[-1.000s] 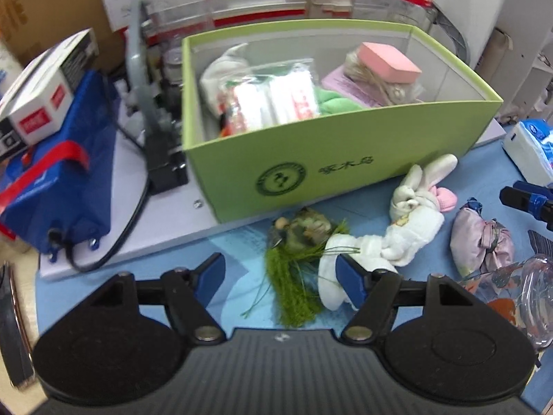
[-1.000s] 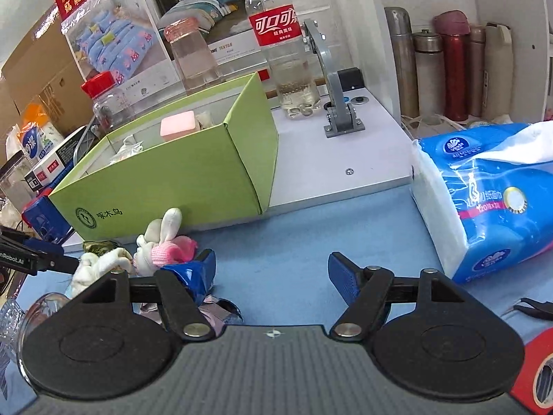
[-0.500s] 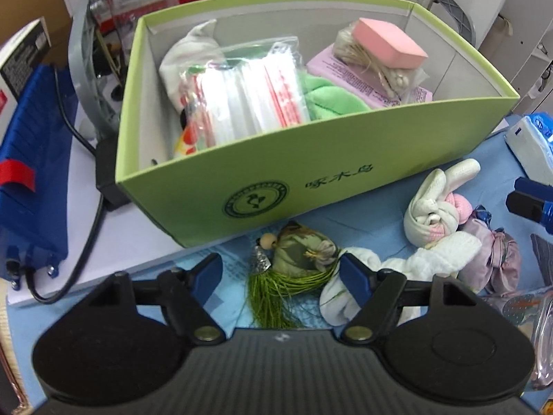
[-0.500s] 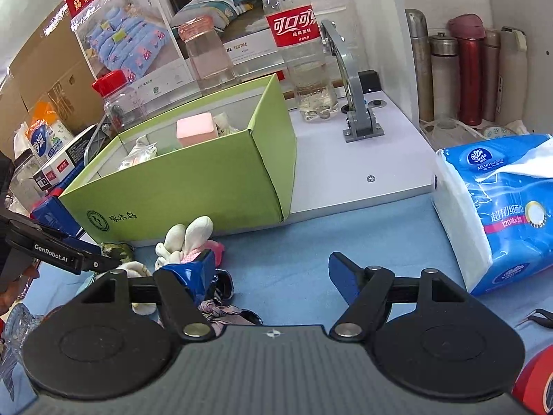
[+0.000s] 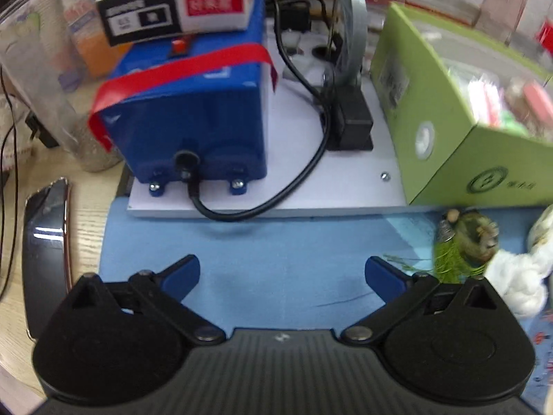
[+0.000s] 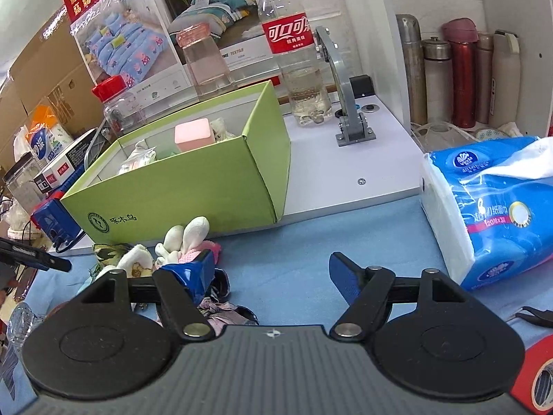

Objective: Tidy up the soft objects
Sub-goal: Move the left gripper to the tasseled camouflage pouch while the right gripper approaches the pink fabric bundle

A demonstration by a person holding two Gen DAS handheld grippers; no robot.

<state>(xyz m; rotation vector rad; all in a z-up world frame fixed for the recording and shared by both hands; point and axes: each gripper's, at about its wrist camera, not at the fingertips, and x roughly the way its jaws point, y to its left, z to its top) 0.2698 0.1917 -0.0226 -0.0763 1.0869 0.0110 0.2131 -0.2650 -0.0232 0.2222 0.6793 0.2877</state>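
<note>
A green cardboard box holds several soft items, a pink sponge on top. In front of it on the blue mat lie a white rabbit toy, a sachet with a green tassel and a pink fabric pouch. My left gripper is open over bare mat, left of the sachet. My right gripper is open, its left finger just in front of the rabbit and above the pouch.
A blue device with red tape and a black cable sits on a white board left of the box. A tissue pack lies right. Bottles and flasks stand behind. A phone lies at the mat's left edge.
The left gripper swung left, away from the sachet and rabbit, which now sit at its right edge. The right gripper drifted slightly; both stay open.
</note>
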